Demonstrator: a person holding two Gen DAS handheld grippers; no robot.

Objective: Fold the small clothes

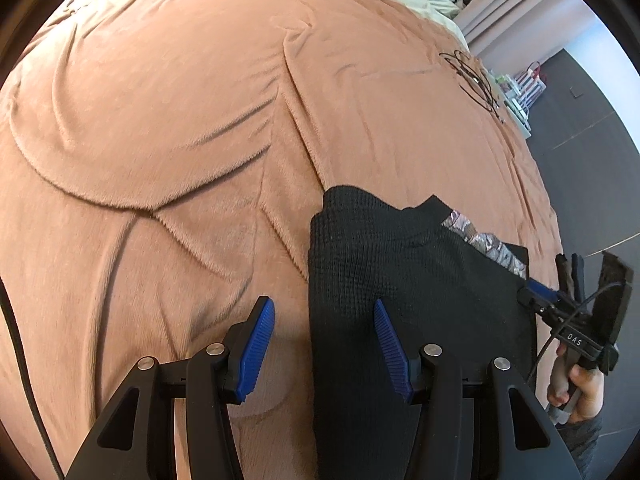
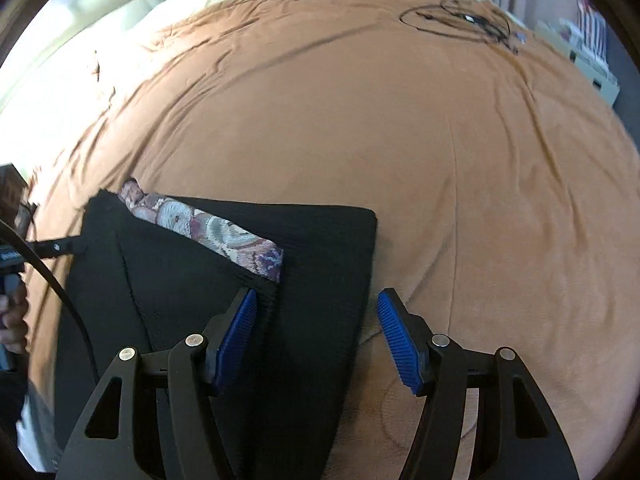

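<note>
- My left gripper point(image 1: 324, 350): pitched steeply down over the black garment's point(image 1: 400, 300) left edge; jaws about half open, one pad over fabric, one over the bed cover point(image 1: 160, 120); gripping nothing.
- My right gripper point(image 2: 318, 336): pitched down at the garment's right edge; jaws parted astride it, not pressing.
- Black garment point(image 2: 200, 280): flat on the bed, patterned lining point(image 2: 208, 232) showing.
- Room: wide bare cover beyond the garment; cable coil point(image 2: 460, 20) far off.
</note>
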